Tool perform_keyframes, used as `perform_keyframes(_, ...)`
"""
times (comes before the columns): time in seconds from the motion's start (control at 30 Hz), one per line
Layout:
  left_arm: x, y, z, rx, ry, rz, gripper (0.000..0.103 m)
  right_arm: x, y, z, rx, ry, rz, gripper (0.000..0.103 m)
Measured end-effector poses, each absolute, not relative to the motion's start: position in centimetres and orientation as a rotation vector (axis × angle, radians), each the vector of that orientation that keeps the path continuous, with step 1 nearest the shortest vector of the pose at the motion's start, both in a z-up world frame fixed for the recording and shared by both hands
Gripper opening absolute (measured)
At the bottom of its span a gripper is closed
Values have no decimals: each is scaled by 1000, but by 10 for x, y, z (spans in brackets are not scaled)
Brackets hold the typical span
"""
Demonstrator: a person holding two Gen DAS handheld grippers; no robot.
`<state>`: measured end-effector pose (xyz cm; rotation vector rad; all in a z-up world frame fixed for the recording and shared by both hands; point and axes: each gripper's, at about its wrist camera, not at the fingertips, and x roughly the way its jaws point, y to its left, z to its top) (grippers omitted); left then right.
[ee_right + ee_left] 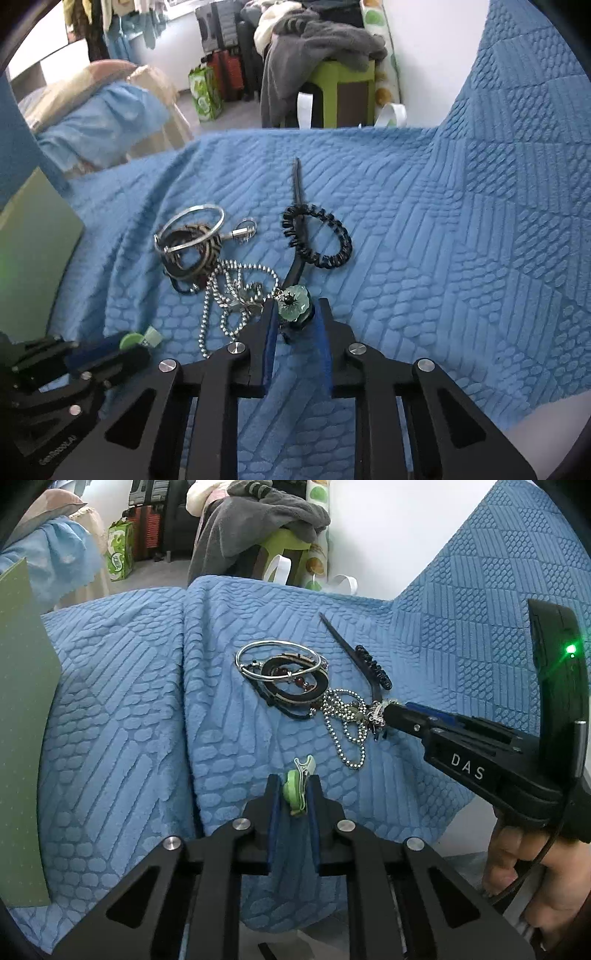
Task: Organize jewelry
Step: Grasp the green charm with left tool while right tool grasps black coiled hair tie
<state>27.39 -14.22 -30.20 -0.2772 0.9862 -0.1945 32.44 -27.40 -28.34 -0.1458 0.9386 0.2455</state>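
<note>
A pile of jewelry lies on a blue textured blanket (129, 701). It holds a silver bangle (277, 657), a dark wooden bangle (295, 681), a ball chain (347, 723) and a black coil hair tie (321, 236). My left gripper (294, 780) is shut on a small green hair clip (293, 794), just in front of the pile. In the right wrist view, my right gripper (297, 302) is shut on the pale green flower end (293, 308) of a black hair stick (297, 181). The stick lies under the hair tie, beside the chain.
A flat green board (22, 738) stands at the left edge of the blanket. A person's hand (517, 856) holds the right gripper's handle. Beyond the blanket are a green stool with grey clothes (325, 44), bags and suitcases on the floor.
</note>
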Motion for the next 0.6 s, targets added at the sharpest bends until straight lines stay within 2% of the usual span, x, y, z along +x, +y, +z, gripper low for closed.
perform_keyframes(0.1, 273, -136, -297, -299, 980, -197, 14, 322, -275, -278, -132, 937, 246, 12)
perform_keyframes(0.13, 272, -134, -294, -313, 975, -206, 14, 320, -275, -276, -135, 931, 241, 3)
perform_keyframes(0.37, 270, -127, -280, -343, 960, -220, 14, 321, -277, -268, -82, 909, 218, 3)
perform_keyframes(0.43, 269, -125, -278, -348, 960, -216, 14, 327, -284, -269, -41, 925, 199, 8)
perform_keyframes(0.47, 268, -122, -277, -362, 961, -217, 14, 329, -287, -271, -15, 935, 194, 16)
perform_keyframes(0.53, 267, -117, -276, -388, 963, -220, 14, 334, -292, -274, 27, 946, 200, 25)
perform_keyframes(0.6, 266, -115, -276, -392, 965, -214, 14, 335, -290, -274, 16, 937, 196, 25)
